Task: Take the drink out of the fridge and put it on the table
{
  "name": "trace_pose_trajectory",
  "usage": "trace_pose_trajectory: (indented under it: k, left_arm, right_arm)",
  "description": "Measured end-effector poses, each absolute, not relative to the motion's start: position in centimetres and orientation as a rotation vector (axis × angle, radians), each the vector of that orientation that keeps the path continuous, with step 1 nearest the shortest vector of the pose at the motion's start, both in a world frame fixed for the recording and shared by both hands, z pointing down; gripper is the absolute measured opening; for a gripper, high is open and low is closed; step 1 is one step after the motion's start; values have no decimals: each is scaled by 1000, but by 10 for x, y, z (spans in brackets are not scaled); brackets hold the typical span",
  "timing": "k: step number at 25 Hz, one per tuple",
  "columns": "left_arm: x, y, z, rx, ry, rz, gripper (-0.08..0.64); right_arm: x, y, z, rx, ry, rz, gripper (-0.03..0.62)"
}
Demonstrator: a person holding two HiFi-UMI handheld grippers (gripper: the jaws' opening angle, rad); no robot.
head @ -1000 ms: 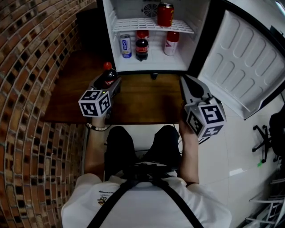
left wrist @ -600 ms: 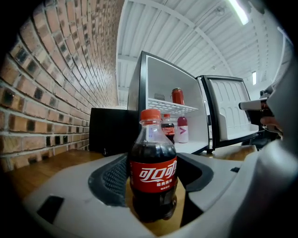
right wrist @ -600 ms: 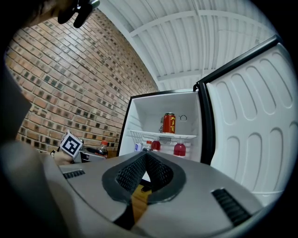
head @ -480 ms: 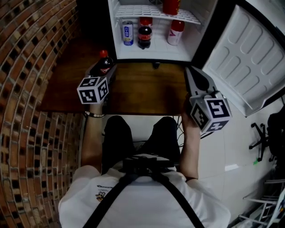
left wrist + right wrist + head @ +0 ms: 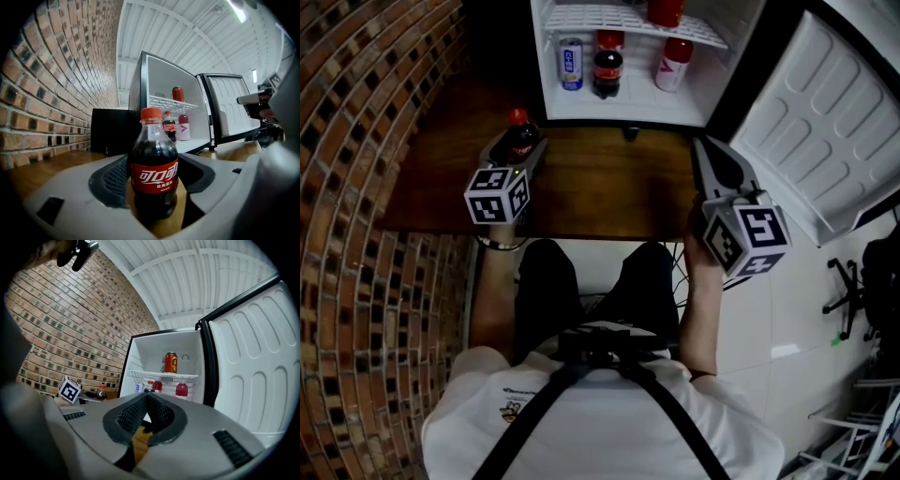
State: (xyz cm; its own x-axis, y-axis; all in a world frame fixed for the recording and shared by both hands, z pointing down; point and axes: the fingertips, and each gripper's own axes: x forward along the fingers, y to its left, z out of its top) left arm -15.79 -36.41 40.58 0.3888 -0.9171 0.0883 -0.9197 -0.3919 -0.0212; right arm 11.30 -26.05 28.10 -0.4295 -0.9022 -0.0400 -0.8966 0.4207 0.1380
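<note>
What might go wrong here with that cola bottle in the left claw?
1. The tall, narrow cola bottle may tip on the table if the left gripper lets go unevenly.
2. The fridge door stands wide open, so the drinks inside may warm up.

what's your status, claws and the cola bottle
Left claw shut on cola bottle, upright at the wooden table. Right claw shut, empty. Nothing in the way on table; fridge door open.
</note>
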Motion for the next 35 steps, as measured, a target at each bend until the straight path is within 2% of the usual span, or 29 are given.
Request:
trace_pose_trajectory:
  k: [8,10,16,18,23,25,35]
  left_arm:
    - [-159,-361,407,2602,-1711,154,316]
    - [-162,-357,401,2604,-1720,113,358]
    - [-180,-315,339,2658,-1793,-41,373]
    - [-184,-299,315,2690,-1843,-97,330]
    - [-162,-272,279,2828,-1774,-243,23]
    - [-143,-272,282,2853,-1691,-214,2]
    - [-44,-282,311,2887,-1391,0,2]
  right_arm:
    - [111,-257,281,1649,-2619,-220,17]
    - [113,-256,281,1653,-2618,-216,17]
    - [116,-256,279,1659,-2623,-218,17]
    - [116,-256,279,1658,-2626,-217,17]
    - [111,-255,279,1649,-2636,-214,17]
    - [110,-254,280,1645,-2636,-218,17]
    - [116,-245,273,1667,-2617,-246,17]
